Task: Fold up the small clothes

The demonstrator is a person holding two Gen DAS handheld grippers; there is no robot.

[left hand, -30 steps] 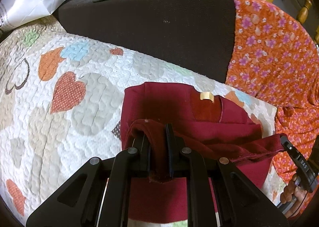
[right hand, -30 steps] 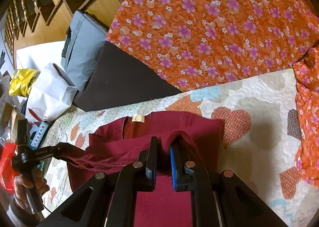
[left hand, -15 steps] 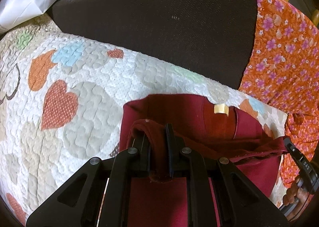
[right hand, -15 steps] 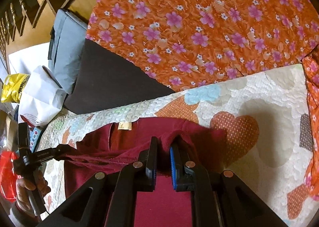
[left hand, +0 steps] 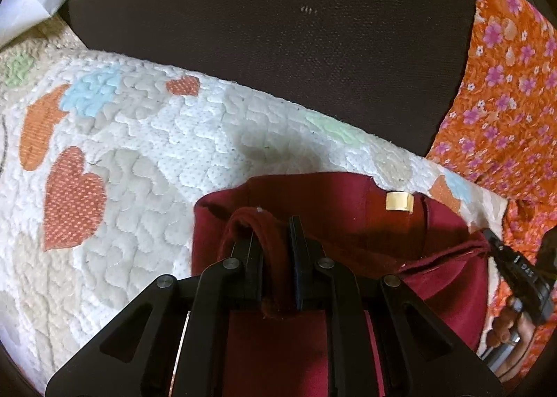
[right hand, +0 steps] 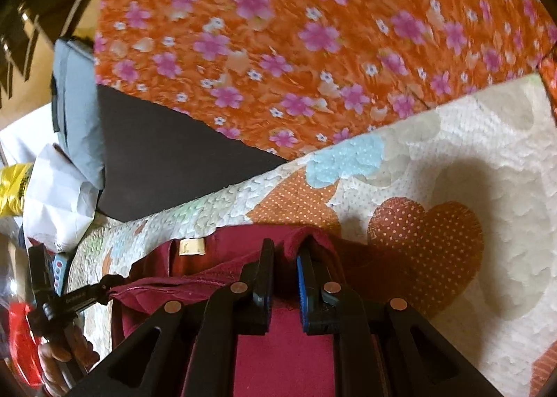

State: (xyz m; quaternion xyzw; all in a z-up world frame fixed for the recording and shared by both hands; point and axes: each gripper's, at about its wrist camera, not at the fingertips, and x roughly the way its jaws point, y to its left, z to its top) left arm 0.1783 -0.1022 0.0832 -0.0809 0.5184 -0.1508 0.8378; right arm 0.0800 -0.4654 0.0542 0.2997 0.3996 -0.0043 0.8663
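Note:
A dark red garment (left hand: pixel 334 216) with a small beige label (left hand: pixel 399 201) lies on the heart-patterned quilt (left hand: pixel 139 160). My left gripper (left hand: pixel 275 233) is shut on a bunched edge of the red garment at its left side. My right gripper (right hand: pixel 284 257) is shut on the same edge at its right side (right hand: pixel 313 240). The held edge stretches between both grippers and hangs over the rest of the garment. The right gripper shows in the left wrist view (left hand: pixel 501 257), the left gripper in the right wrist view (right hand: pixel 104 285).
A dark cushion (left hand: pixel 278 31) stands behind the quilt. Orange flowered fabric (right hand: pixel 313 31) lies at the right and back. A grey pillow (right hand: pixel 76 90), white paper bags (right hand: pixel 55 195) and a yellow bag (right hand: pixel 14 188) sit at the far left.
Both grippers have carried the held edge of the red garment forward toward the labelled end and lower. The dark cushion and orange fabric look closer. Both stay shut.

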